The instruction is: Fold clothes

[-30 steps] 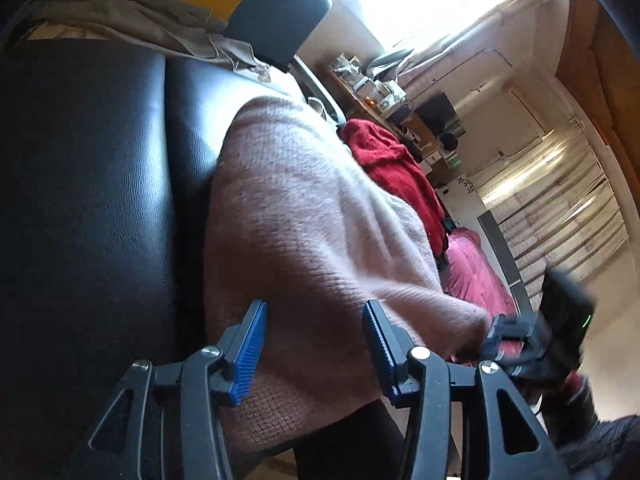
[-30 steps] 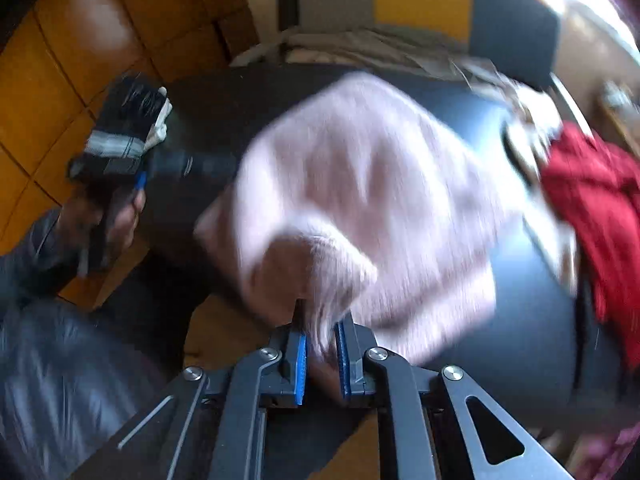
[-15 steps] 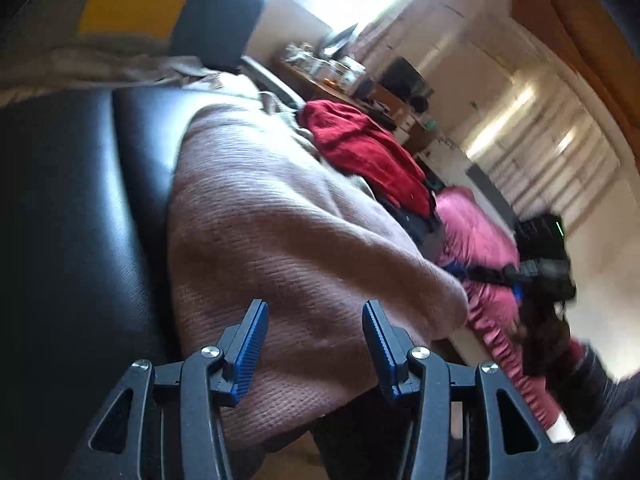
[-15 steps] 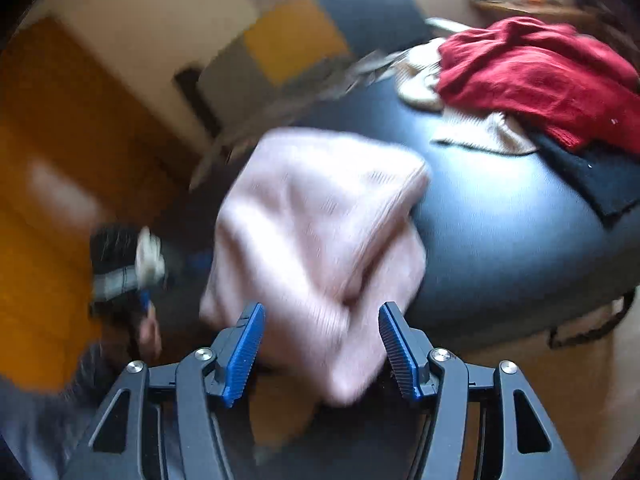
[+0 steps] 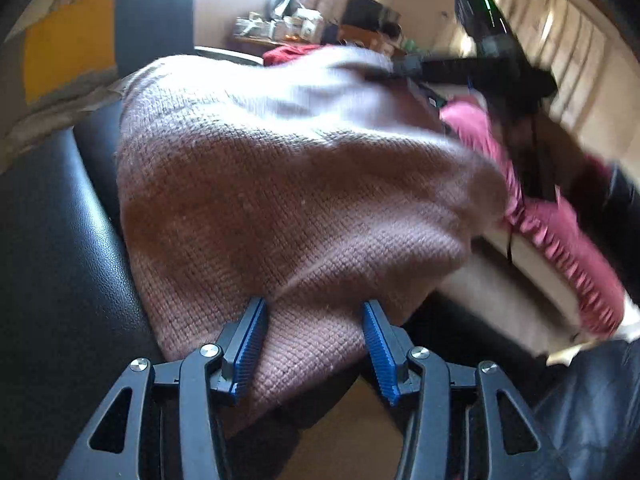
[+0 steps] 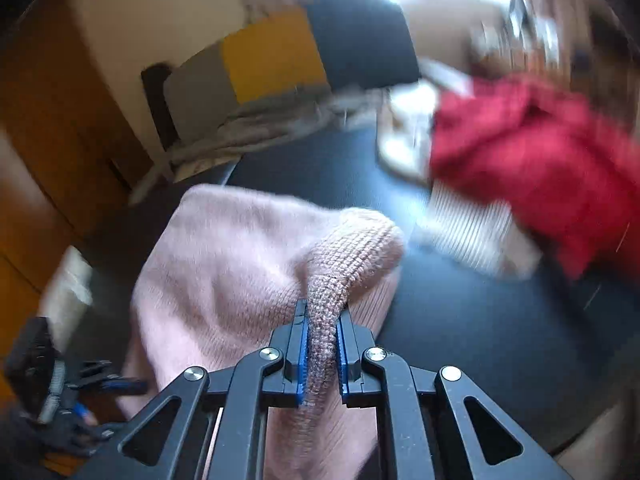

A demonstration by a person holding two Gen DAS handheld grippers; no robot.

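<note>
A pink knit sweater (image 5: 280, 184) lies on a black leather seat (image 5: 52, 240). My left gripper (image 5: 314, 344) stands open at the sweater's near edge, with the hem filling the gap between its blue pads (image 5: 250, 344). My right gripper (image 6: 323, 344) is closing its jaws, and the pads pinch a raised fold of the pink sweater (image 6: 224, 264). In the left wrist view the right gripper (image 5: 492, 68) shows blurred at the sweater's far right corner. The left gripper (image 6: 60, 380) appears low on the left in the right wrist view.
A red garment (image 6: 532, 160) and a pale ribbed garment (image 6: 468, 232) lie on the black seat (image 6: 460, 320) to the right. A magenta garment (image 5: 560, 232) hangs off the seat's edge. A yellow, grey and black cushion (image 6: 272, 56) leans at the back. A cluttered shelf (image 5: 276, 28) stands behind.
My right gripper opened, shifted along the sweater and shut on a new fold. My left gripper rolled and moved in until the sweater's hem sits between its open jaws.
</note>
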